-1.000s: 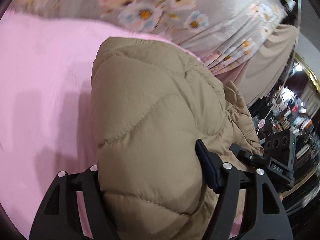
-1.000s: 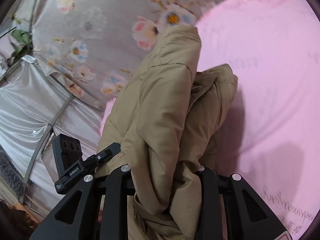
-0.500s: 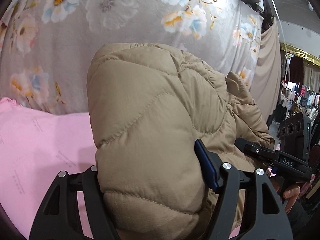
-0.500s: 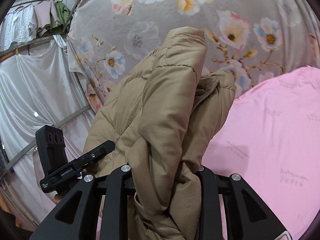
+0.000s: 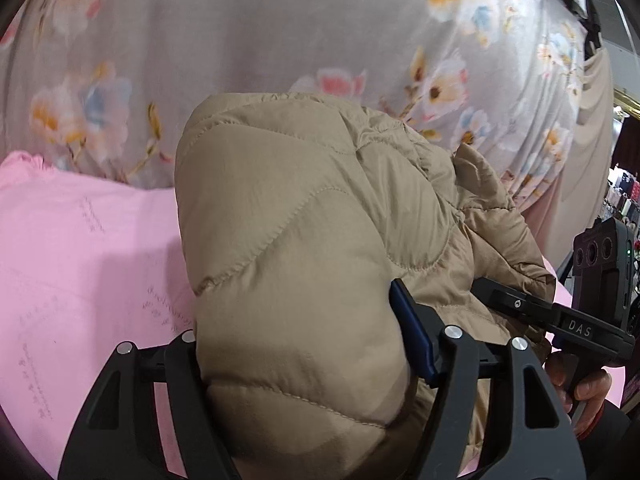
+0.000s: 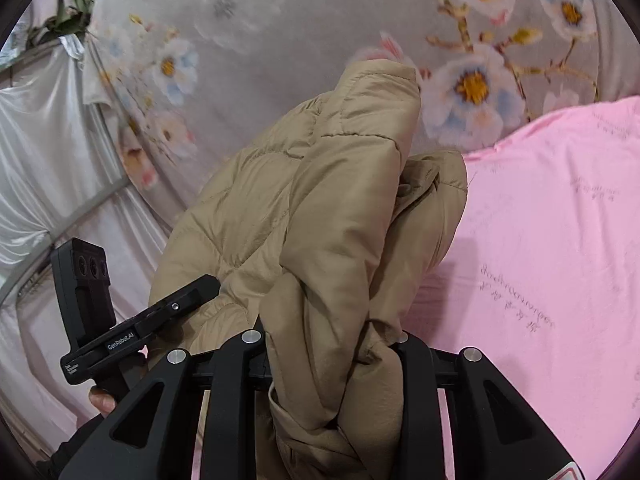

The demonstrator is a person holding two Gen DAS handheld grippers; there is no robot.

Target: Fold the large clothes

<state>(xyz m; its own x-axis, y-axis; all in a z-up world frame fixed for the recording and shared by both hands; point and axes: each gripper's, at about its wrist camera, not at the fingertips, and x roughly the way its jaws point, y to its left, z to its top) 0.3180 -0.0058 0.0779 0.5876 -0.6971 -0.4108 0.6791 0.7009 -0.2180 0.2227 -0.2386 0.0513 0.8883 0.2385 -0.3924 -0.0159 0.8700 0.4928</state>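
A tan quilted puffer jacket (image 5: 304, 248) fills the middle of the left wrist view and bulges up between the fingers of my left gripper (image 5: 308, 360), which is shut on it. In the right wrist view the same jacket (image 6: 344, 216) is bunched in folds and my right gripper (image 6: 332, 344) is shut on it. Both hold it lifted above the pink sheet (image 5: 80, 264). The right gripper shows at the right of the left wrist view (image 5: 560, 320); the left gripper shows at the left of the right wrist view (image 6: 132, 320).
A grey floral curtain (image 5: 280, 32) hangs behind the pink sheet (image 6: 552, 248). White satin drapes (image 6: 48, 152) hang at the left of the right wrist view. A shop interior (image 5: 624, 200) shows at the far right of the left wrist view.
Both grippers tilted up with the jacket, then dipped slightly; the curtain now fills the upper views and more pink sheet shows than half a second ago. Both grips are unchanged.
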